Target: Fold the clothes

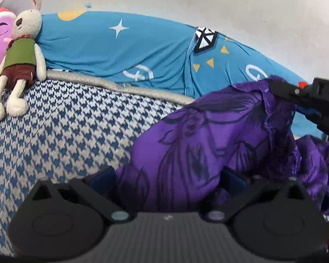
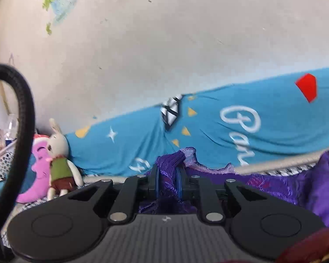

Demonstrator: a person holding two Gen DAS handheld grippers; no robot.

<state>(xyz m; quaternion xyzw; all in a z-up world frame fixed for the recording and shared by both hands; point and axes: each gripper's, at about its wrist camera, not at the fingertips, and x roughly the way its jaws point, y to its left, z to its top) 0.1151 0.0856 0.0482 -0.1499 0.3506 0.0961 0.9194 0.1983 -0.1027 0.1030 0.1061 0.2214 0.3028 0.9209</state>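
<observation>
Purple garment point(image 1: 208, 135) bunched, unfolded, lifted: my right tool point(image 2: 167, 179) pinched its edge; left tool point(image 1: 168, 182) spread wide around cloth.

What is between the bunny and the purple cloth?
Only bare checked blanket; the left view shows it best. The bunny lies at its far corner, the purple cloth nearer the left tool.

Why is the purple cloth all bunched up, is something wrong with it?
Nothing looks broken. The purple cloth is just rumpled because the right gripper pinches one frilly edge up while the rest sags onto the checkered bed cover. The left gripper is open around a fold. The toy rabbit lies slumped sideways.
</observation>
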